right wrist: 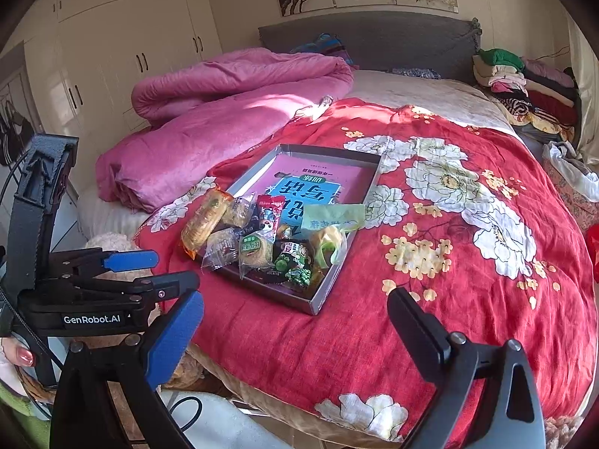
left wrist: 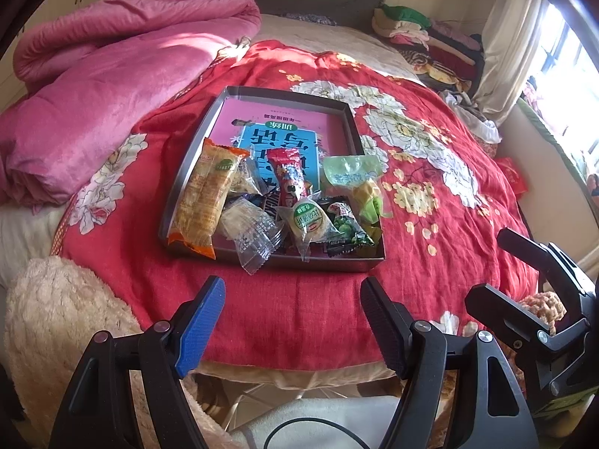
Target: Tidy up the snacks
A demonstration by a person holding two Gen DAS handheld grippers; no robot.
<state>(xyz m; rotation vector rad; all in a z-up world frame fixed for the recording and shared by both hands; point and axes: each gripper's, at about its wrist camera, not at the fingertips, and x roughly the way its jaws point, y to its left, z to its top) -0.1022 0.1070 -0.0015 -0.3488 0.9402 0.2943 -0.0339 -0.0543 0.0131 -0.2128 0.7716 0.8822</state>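
Observation:
A shallow grey box (left wrist: 357,127) (right wrist: 325,293) lies on the red flowered bedspread (left wrist: 430,254) (right wrist: 468,262), with a pink and blue book (left wrist: 277,131) (right wrist: 303,183) in its bottom. Several snack packets are piled at its near end: an orange biscuit pack (left wrist: 204,198) (right wrist: 204,222), a red packet (left wrist: 290,177) (right wrist: 268,213), a clear wrapped cake (left wrist: 251,228), a green pea pack (left wrist: 346,228) (right wrist: 295,262) and a pale green bag (left wrist: 353,179) (right wrist: 331,224). My left gripper (left wrist: 292,295) (right wrist: 164,273) is open and empty, short of the box. My right gripper (right wrist: 295,314) (left wrist: 490,262) is open and empty too.
A rolled pink quilt (left wrist: 105,86) (right wrist: 209,119) lies left of the box. Folded clothes (left wrist: 430,37) (right wrist: 524,82) are stacked at the bed's far right. A fluffy cream blanket (left wrist: 56,318) hangs at the near left edge. Wardrobes (right wrist: 123,37) stand behind.

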